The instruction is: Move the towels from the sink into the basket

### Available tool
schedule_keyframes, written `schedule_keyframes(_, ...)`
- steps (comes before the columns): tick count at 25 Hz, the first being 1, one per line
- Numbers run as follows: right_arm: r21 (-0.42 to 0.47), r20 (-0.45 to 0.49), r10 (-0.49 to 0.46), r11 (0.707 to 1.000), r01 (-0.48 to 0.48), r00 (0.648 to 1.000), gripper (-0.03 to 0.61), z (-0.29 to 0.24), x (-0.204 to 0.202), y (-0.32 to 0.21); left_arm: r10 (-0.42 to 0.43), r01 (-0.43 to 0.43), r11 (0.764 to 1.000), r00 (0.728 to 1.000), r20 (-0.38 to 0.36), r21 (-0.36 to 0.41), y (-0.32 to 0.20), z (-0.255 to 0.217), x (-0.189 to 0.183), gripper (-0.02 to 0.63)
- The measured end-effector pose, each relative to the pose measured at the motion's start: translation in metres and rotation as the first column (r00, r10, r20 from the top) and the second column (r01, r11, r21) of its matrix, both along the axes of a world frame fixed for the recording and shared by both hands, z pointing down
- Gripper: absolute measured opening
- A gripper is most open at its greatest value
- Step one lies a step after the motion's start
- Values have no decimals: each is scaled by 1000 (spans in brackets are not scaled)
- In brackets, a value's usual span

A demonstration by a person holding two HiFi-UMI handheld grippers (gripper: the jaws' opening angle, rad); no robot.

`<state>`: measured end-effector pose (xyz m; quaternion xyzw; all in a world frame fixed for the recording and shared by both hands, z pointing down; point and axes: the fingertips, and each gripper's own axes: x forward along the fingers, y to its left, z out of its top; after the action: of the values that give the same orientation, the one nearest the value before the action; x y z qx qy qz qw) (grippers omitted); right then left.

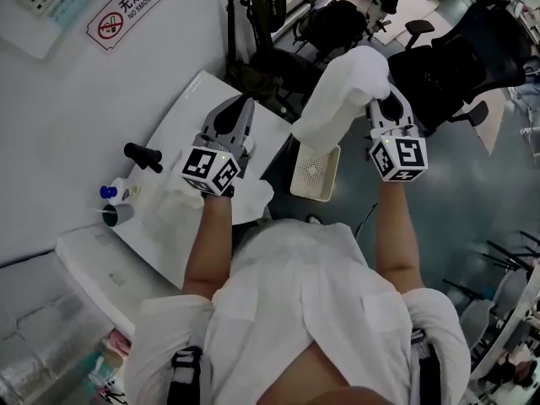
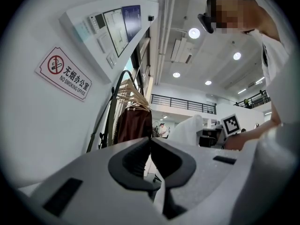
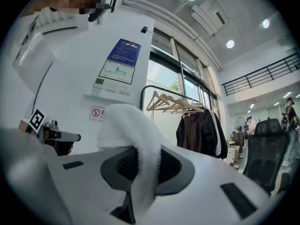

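Observation:
In the head view my right gripper (image 1: 381, 101) is shut on a white towel (image 1: 342, 99), which hangs in the air above a white perforated basket (image 1: 314, 171) on the floor. From the right gripper view the towel (image 3: 133, 139) is pinched between the jaws and folds over them. My left gripper (image 1: 238, 112) is held over the white sink counter (image 1: 181, 116); its jaws (image 2: 151, 146) are shut with nothing between them. Another white towel (image 1: 253, 197) lies at the counter's near edge, beside my left wrist.
A black tap (image 1: 143, 156) and a small blue-capped bottle (image 1: 108, 192) stand at the counter's left. A coat rack with hangers (image 2: 131, 107) and black office chairs (image 1: 460, 66) stand beyond the basket. A no-smoking sign (image 1: 135, 7) hangs on the wall.

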<state>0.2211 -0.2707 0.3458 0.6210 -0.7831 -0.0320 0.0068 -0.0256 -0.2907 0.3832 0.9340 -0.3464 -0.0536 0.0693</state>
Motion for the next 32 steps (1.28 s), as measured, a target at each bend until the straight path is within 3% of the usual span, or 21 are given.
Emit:
schedule_keyframes(10, -152, 12, -86, 985, 87, 996, 81, 73, 33, 29, -89, 90, 996, 996, 20, -19, 39, 12, 36, 20)
schedule_keyframes(17, -278, 51, -118, 952, 127, 992, 81, 145, 39, 43, -146, 147, 988, 989, 33, -45, 65, 36, 37, 20)
schedule_keyframes(26, -435, 54, -136, 888, 146, 989, 95, 221, 25, 56, -175, 178, 982, 983, 55, -61, 92, 52, 34, 20)
schedule_keyframes(32, -567, -11, -125, 818, 96, 992, 143, 250, 28, 60, -174, 177, 983, 983, 56, -48, 95, 46, 35, 20)
